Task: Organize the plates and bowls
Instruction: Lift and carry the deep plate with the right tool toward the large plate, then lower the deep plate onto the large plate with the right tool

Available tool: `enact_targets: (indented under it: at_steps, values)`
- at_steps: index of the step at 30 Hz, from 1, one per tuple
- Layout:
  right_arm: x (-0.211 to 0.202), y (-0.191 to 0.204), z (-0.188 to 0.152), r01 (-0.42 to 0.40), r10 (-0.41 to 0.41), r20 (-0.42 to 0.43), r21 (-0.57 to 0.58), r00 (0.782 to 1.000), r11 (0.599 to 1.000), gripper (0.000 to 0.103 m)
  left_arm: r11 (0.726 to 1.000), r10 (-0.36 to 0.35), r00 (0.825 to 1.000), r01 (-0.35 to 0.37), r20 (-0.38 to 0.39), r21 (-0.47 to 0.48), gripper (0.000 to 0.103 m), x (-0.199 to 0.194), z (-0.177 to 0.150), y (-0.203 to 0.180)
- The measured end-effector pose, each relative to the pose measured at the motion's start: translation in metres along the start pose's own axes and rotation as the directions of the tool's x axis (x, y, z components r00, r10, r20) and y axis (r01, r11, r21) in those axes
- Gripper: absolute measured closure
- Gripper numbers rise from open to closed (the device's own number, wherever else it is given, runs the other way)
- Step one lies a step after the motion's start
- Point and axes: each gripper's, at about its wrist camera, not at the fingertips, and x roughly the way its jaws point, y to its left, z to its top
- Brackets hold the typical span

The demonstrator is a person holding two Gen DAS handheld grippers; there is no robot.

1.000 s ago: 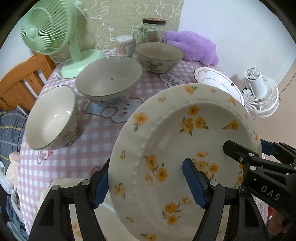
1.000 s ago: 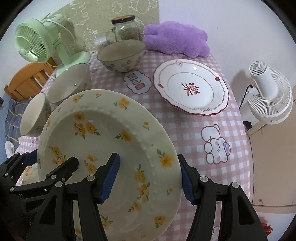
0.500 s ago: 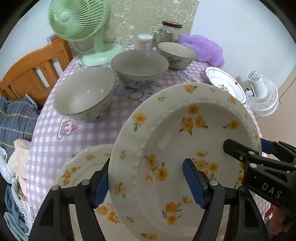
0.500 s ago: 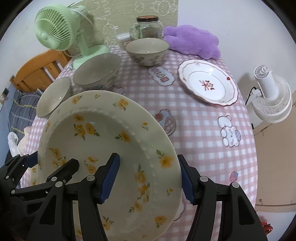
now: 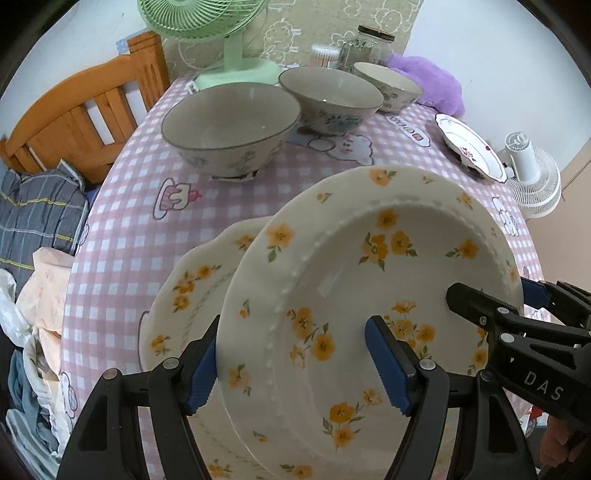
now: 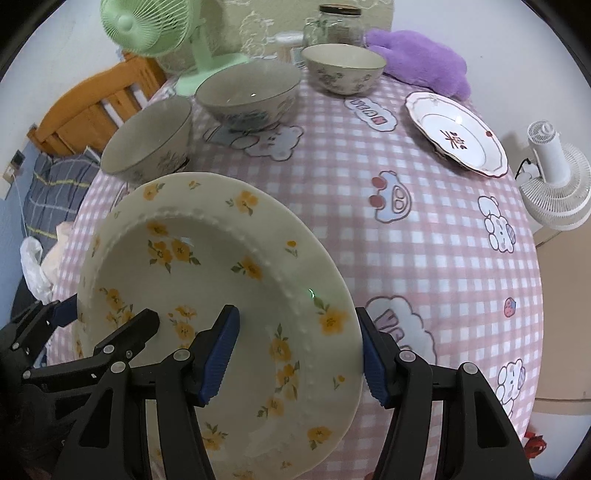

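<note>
Both grippers hold one cream plate with yellow flowers (image 5: 373, 295), lifted above the table. My left gripper (image 5: 295, 363) is shut on its left rim; my right gripper (image 6: 299, 354) is shut on its right rim (image 6: 221, 295). A second yellow-flowered plate (image 5: 188, 291) lies on the table just below and to the left. Three grey bowls stand in a row: near (image 5: 231, 127), middle (image 5: 330, 98), far (image 5: 388, 86). A white plate with red trim (image 6: 456, 134) lies at the right.
A green fan (image 5: 221, 37), a glass jar (image 6: 338, 24) and a purple plush (image 6: 421, 61) stand at the back of the pink checked table (image 6: 424, 258). A wooden bed frame (image 5: 74, 118) and bedding are left; a white fan (image 6: 554, 177) is right.
Both grippers have drawn the held plate back toward the near edge of the table. The bowls now look farther off, and the second flowered plate has come into view beneath.
</note>
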Motion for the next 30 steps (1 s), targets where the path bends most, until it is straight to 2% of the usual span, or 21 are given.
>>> enact_targets:
  at_steps: [6,17,30]
  values:
    - [0.003,0.015,-0.003,0.001,-0.001,-0.013,0.005,1.0,1.0,0.038,1.0,-0.01,1.0,0.01,-0.012,-0.007,0.027,0.002,-0.003,0.014]
    - [0.02,0.028,0.0,0.058,-0.058,-0.031,-0.005,0.998,0.998,0.039,0.998,-0.031,0.998,0.028,-0.048,-0.053,0.027,0.021,-0.006,0.028]
    - [0.034,0.028,0.0,0.028,-0.028,-0.053,-0.014,0.998,1.0,0.041,0.992,0.089,0.995,-0.092,-0.044,-0.083,0.024,0.025,-0.007,0.024]
